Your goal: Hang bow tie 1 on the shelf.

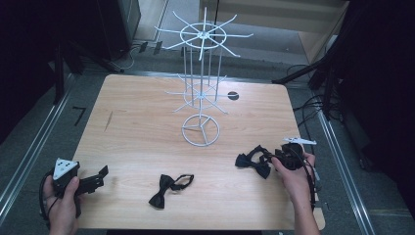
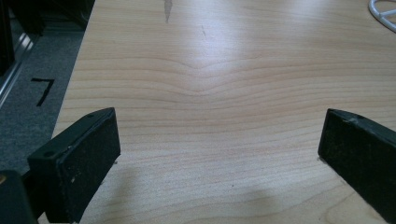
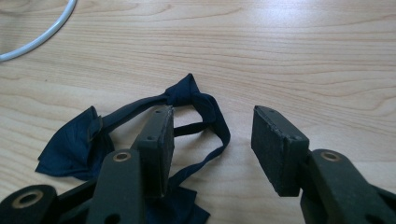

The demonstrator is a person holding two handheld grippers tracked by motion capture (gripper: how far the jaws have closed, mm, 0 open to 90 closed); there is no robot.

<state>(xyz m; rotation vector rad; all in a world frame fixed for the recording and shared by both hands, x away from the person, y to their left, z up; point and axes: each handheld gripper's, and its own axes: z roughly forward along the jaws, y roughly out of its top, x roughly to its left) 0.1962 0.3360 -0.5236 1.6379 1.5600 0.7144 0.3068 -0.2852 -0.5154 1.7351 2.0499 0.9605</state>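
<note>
Rack base [image 2: 384, 14] clipped by the upper right corner, only a white arc left; bow tie [image 3: 84, 140] partly hidden behind the left jaw, lower folds cut by the bottom edge; small dark round mark [image 1: 233, 95] on the tabletop, too small to identify

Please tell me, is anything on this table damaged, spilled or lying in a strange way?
Nothing looks damaged or spilled. The white wire rack stands upright with bare arms, while two bow ties lie loose on the table. A dark streak marks the wood.
</note>
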